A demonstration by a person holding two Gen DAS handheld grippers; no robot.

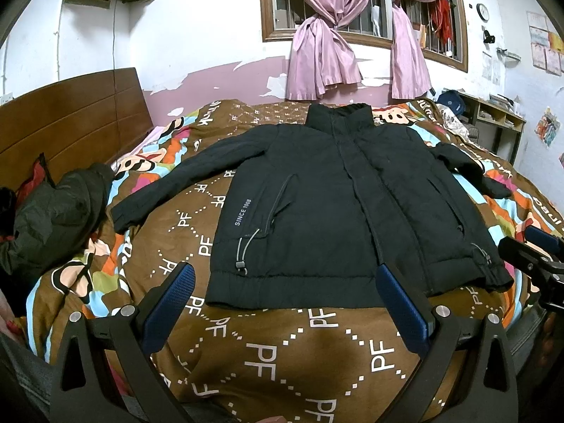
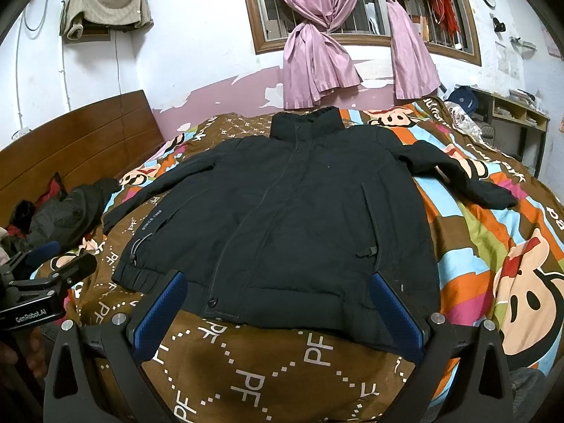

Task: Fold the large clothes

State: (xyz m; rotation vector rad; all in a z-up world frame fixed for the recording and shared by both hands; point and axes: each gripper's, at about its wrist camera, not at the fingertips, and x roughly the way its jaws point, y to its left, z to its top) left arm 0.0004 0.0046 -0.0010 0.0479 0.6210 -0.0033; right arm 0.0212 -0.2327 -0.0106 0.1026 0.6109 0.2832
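A black zip-up jacket [image 1: 338,204] lies flat, front up, on the bed's brown patterned quilt [image 1: 268,352], sleeves spread, collar toward the window. The left tongs [image 1: 285,299] and the right tongs [image 2: 278,303] hover near its hem, both released, grasping nothing.

My left tool [image 1: 285,283] hangs level with its two blue-padded fingers [image 1: 169,301] spread wide, gripping nothing; my right tool [image 2: 278,290] sits just beside it to its right, jaws equally wide and empty, both pointing forward.
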